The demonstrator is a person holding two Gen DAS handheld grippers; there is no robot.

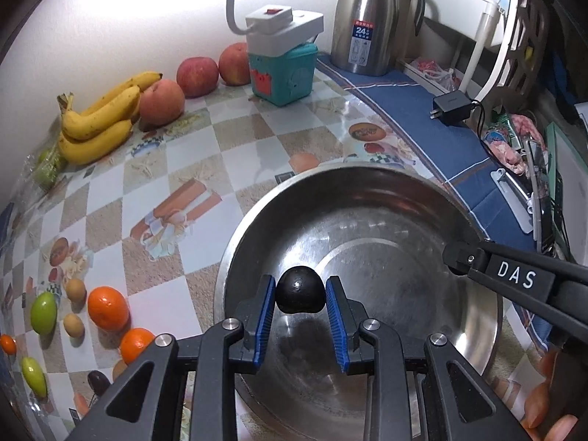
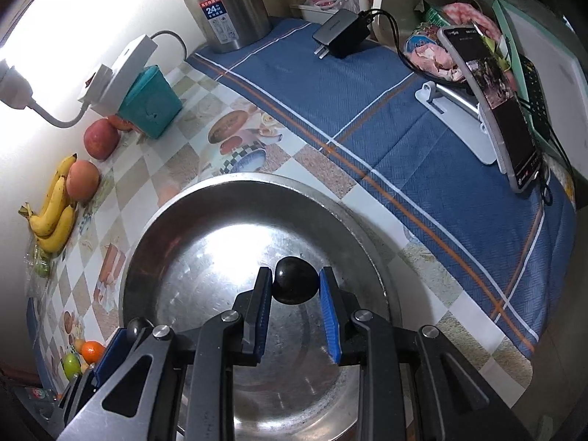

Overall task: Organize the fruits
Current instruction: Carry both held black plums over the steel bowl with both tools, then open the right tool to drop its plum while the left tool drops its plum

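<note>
My left gripper is shut on a round dark plum, held over the inside of a big steel bowl. My right gripper is shut on a second dark plum above the same steel bowl. The right gripper's body enters the left wrist view over the bowl's right rim. In the right wrist view the left gripper's blue pad and its plum show at the lower left. The bowl's floor looks bare.
Bananas, a peach and two apples lie along the wall. Oranges, green fruits and small brown fruits sit at the left. A teal box, a steel flask, a charger and a phone on a stand stand behind.
</note>
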